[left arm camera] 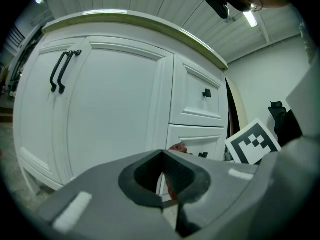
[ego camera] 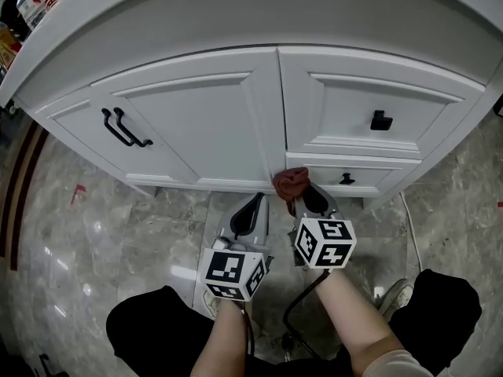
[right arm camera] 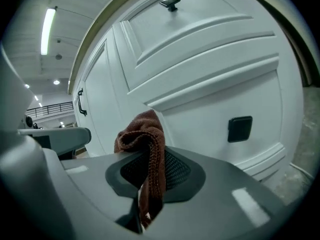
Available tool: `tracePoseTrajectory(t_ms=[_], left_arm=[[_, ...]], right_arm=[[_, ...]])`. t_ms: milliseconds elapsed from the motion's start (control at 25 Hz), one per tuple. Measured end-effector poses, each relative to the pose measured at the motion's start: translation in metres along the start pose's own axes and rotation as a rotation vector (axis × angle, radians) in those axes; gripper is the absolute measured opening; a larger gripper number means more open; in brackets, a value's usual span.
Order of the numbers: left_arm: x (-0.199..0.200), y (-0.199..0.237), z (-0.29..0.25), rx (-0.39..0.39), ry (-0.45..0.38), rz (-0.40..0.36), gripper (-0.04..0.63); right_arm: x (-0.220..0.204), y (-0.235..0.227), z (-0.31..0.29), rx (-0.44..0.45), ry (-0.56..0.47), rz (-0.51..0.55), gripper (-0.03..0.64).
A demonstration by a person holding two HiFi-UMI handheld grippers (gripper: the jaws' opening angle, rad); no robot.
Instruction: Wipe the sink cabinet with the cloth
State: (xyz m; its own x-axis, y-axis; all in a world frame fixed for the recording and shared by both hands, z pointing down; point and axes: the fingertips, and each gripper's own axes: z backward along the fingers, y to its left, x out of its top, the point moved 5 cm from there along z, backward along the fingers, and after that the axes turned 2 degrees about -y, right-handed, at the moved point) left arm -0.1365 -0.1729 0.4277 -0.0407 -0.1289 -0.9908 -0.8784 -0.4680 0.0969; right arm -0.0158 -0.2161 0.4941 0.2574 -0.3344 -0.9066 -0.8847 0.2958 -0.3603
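1. My right gripper (right arm camera: pixel 142 194) clamps the brown cloth (right arm camera: pixel 150 139), which is plain only in its own view.
2. Head view, centre: the cloth is at the cabinet (ego camera: pixel 196 124) front, beside the lower drawer (ego camera: pixel 369 175).
3. My left gripper (left arm camera: pixel 162 179) is closed and empty.

The left gripper (ego camera: pixel 257 201) and right gripper (ego camera: pixel 308 200) are grey (a black-and-white marker cube (ego camera: pixel 233 273) on each), trousers (ego camera: pixel 149 324) black.
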Motion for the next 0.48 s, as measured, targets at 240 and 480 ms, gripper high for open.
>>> tracePoseTrajectory(t_ms=[240, 480], left_arm=[[-0.008, -0.011, -0.009, -0.036, 0.009, 0.006, 0.0], [-0.012, -0.029, -0.02, -0.079, 0.019, -0.001, 0.0]], right_arm=[[-0.002, -0.039, 0.015, -0.148, -0.028, -0.088, 0.084], [0.002, -0.065, 0.026, -0.204, -0.034, -0.138, 0.084]])
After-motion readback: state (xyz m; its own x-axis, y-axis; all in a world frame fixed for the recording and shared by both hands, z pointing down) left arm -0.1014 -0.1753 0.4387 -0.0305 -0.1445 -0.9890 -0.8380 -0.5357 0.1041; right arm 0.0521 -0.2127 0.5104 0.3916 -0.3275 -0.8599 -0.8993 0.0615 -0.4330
